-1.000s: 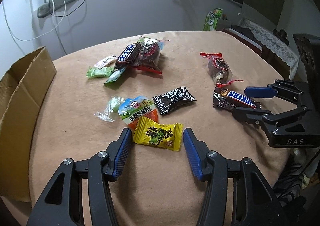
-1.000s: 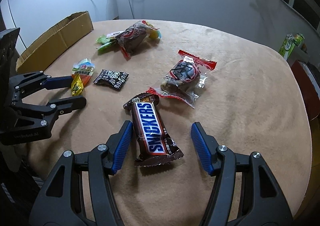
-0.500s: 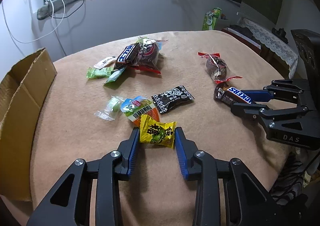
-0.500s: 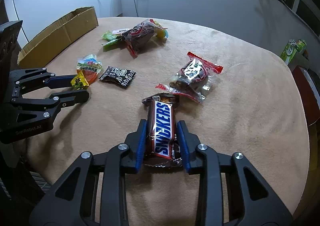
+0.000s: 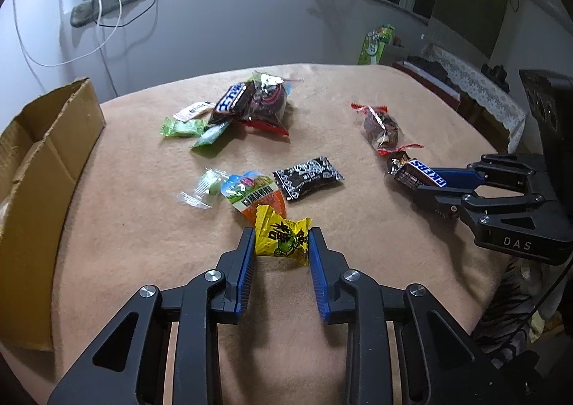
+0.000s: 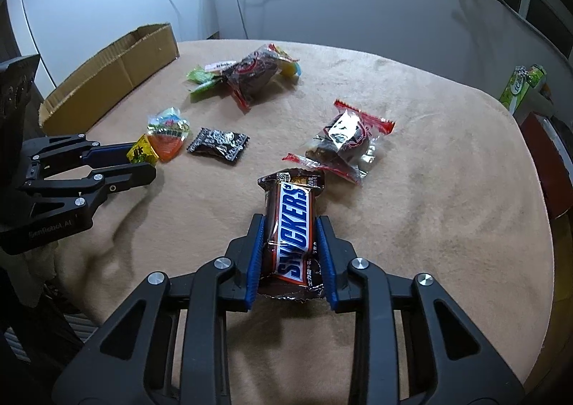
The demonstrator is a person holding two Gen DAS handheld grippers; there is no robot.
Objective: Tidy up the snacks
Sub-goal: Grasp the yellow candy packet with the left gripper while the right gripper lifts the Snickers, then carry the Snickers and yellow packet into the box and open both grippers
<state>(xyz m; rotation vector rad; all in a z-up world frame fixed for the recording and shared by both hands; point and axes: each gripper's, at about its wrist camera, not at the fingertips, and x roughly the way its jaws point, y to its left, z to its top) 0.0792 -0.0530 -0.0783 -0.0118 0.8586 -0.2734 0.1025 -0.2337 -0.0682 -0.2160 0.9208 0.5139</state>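
Observation:
My left gripper [image 5: 281, 239] is shut on a yellow candy packet [image 5: 283, 236], held just above the tan tablecloth. It also shows at the left of the right wrist view [image 6: 143, 163]. My right gripper [image 6: 290, 229] is shut on a Snickers bar [image 6: 294, 229], also seen at the right of the left wrist view [image 5: 417, 174]. Loose on the cloth lie an orange snack pouch [image 5: 256, 191], a black packet [image 5: 308, 177], a clear candy [image 5: 204, 186], a red-ended dark snack bag [image 5: 381, 127], and a far pile [image 5: 250, 105] of several snacks.
An open cardboard box [image 5: 43, 154] stands at the table's left edge, also seen in the right wrist view [image 6: 111, 73]. A green carton [image 5: 376, 48] stands beyond the far edge. The round table [image 6: 447, 190] drops off at the right and near sides.
Both grippers closed: the left one on the yellow candy packet, the right one on the Snickers bar. Both items now sit slightly raised between the pads.

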